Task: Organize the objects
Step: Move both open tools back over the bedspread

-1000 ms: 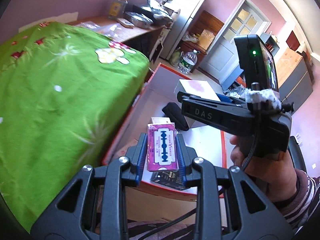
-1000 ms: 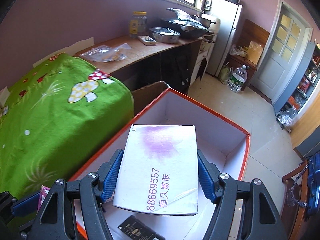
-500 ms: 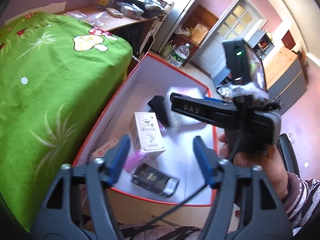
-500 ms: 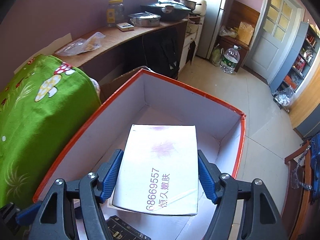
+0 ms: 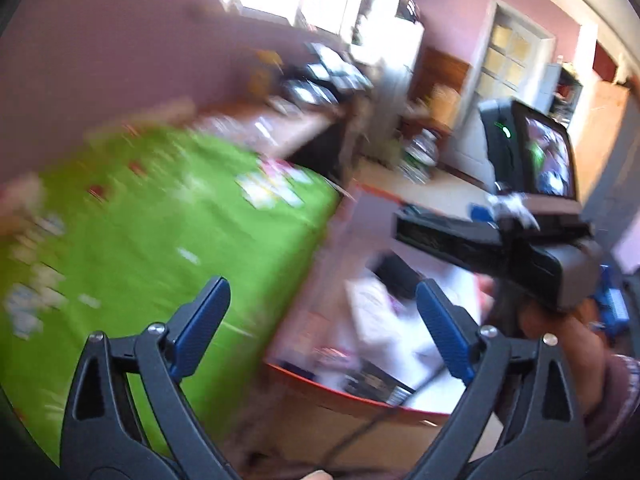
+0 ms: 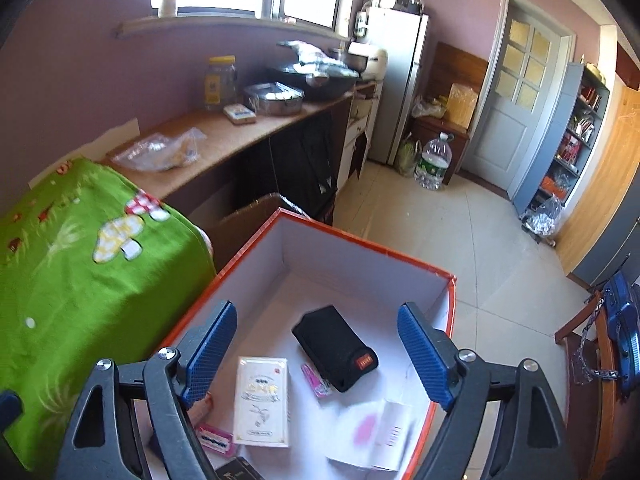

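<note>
My right gripper (image 6: 317, 312) hangs over the red-rimmed box (image 6: 360, 236), jaws opening, nothing between them. Below it a white carton with a purple smear (image 6: 372, 436) lies blurred on the box floor. Beside it are a cream box (image 6: 262, 400), a black pouch (image 6: 336, 346), a small pink item (image 6: 316, 378) and the pink razor-blade packet (image 6: 216, 438). My left gripper (image 5: 320, 292) is also opening and empty, above the near rim of the red-rimmed box (image 5: 360, 396). The left wrist view is heavily blurred.
A table under a green cloth (image 6: 80, 260) stands against the box's left side. Behind it runs a wooden counter (image 6: 240, 132) with a jar, a tin and a plastic bag. A hand (image 5: 560, 332) holds the right gripper unit (image 5: 500, 240). Tiled floor (image 6: 460, 220) lies to the right.
My left gripper let go of the pink razor-blade packet, opened wide and rose. My right gripper opened and the white carton dropped into the box.
</note>
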